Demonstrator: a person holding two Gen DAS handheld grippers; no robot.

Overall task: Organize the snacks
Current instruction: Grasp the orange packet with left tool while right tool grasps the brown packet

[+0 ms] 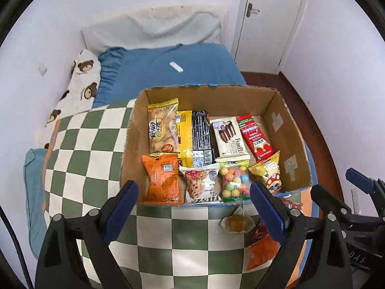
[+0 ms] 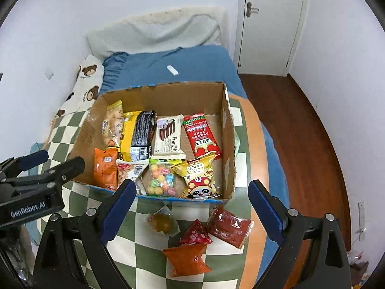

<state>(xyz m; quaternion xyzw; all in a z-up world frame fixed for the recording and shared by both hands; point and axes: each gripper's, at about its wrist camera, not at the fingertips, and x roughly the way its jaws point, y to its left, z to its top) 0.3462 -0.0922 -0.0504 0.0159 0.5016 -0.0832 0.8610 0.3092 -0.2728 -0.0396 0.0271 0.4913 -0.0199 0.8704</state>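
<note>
An open cardboard box [image 1: 284,110] [image 2: 228,144] stands on a green-and-white checked cloth [image 1: 182,236] [image 2: 142,248] and holds several snack packets in two rows. Outside it, by its near wall, lie a clear packet with a brown sweet [image 1: 237,222] [image 2: 162,222], an orange packet [image 1: 263,248] [image 2: 187,260], a small red packet [image 2: 196,234] and a dark red packet [image 2: 229,226]. My left gripper [image 1: 195,212] hangs open and empty above the box's near edge. Over the loose packets my right gripper [image 2: 192,209] is open and empty too.
The cloth lies on a bed with a blue sheet [image 1: 173,62] [image 2: 192,60], a white remote [image 1: 176,67] [image 2: 172,69] and a bear-print pillow [image 1: 81,79]. A white door [image 1: 267,19] and a wooden floor [image 2: 288,120] are to the right.
</note>
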